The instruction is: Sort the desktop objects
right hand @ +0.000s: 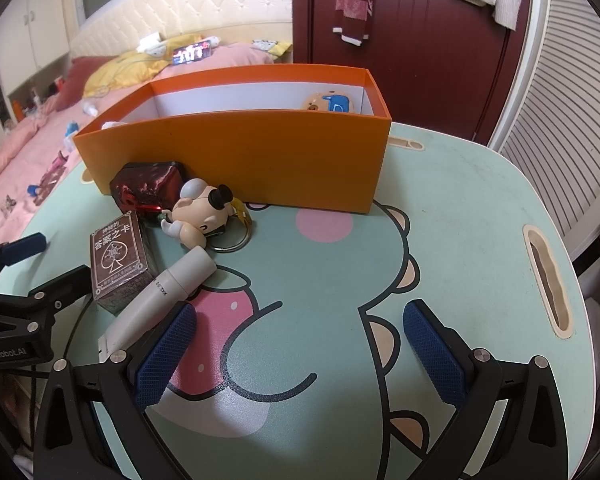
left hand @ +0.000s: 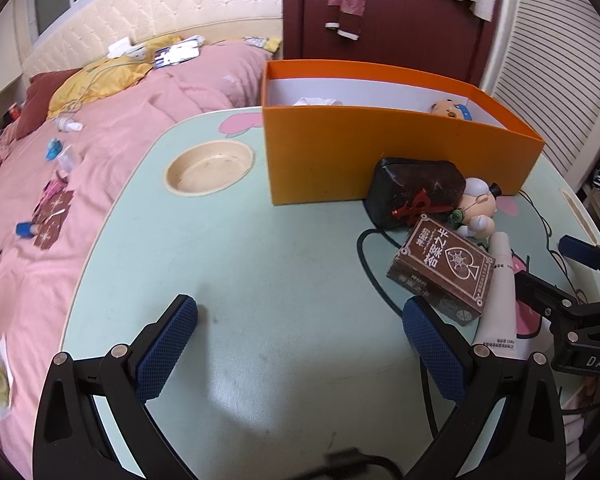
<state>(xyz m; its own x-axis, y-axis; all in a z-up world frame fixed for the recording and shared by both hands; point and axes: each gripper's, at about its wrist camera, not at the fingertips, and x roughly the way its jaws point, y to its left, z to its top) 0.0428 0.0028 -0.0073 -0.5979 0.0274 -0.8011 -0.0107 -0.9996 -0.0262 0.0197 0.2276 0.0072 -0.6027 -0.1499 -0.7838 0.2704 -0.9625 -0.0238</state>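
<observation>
An orange box (left hand: 380, 152) (right hand: 260, 160) stands at the back of the mint table; a doll's head and something white lie inside. In front of it sit a dark red pouch (left hand: 412, 188) (right hand: 148, 188), a small figurine keychain (left hand: 478, 206) (right hand: 198, 212), a brown card box (left hand: 440, 272) (right hand: 118, 268) and a white tube (left hand: 500, 296) (right hand: 160, 300). My left gripper (left hand: 300, 344) is open over bare table, left of the card box. My right gripper (right hand: 298, 344) is open, its left finger beside the tube. Each gripper shows in the other's view.
A round cup recess (left hand: 210, 166) lies left of the box, and a slot handle (right hand: 548, 284) is cut near the table's right edge. A pink bed (left hand: 80, 160) with scattered small items borders the table's left. A dark red door (right hand: 412, 20) stands behind.
</observation>
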